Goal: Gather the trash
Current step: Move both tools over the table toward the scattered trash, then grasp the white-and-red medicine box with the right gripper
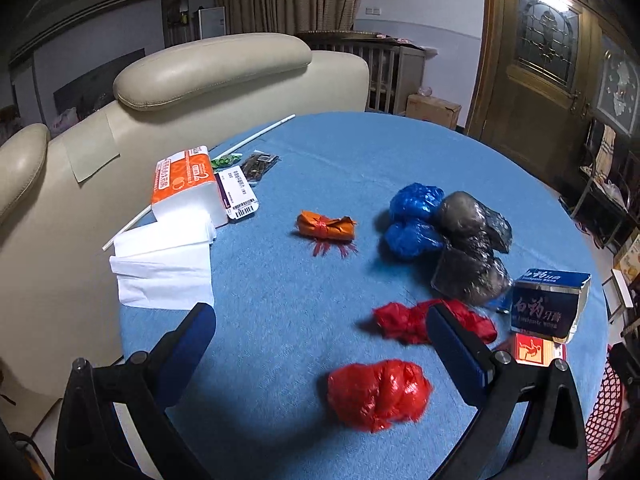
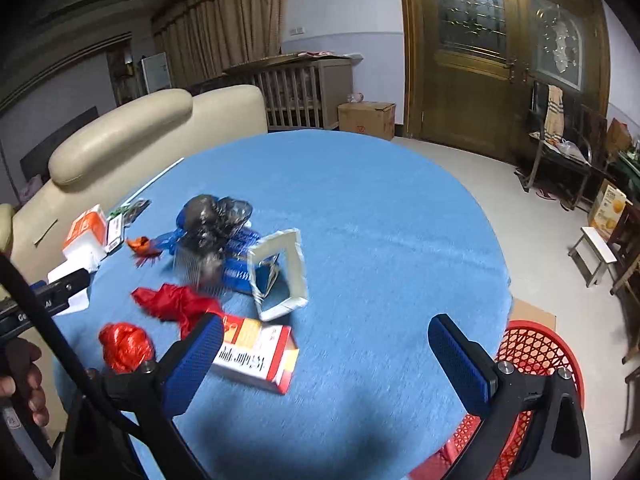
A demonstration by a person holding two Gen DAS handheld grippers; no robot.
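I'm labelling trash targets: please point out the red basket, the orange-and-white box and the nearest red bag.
red basket [image 2: 532, 356], right wrist view, on its mesh wall.
orange-and-white box [image 2: 260, 354], right wrist view, top face.
nearest red bag [image 1: 378, 394], left wrist view, crumpled middle.

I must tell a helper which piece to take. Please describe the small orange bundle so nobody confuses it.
On the round blue table, look between the tissue pack and the blue bags. The orange bundle lies alone, tied with a red string.

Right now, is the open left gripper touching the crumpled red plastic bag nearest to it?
Apart. In the left wrist view, the crumpled red plastic bag lies on the blue tablecloth between the left gripper fingers, with cloth showing on both sides.
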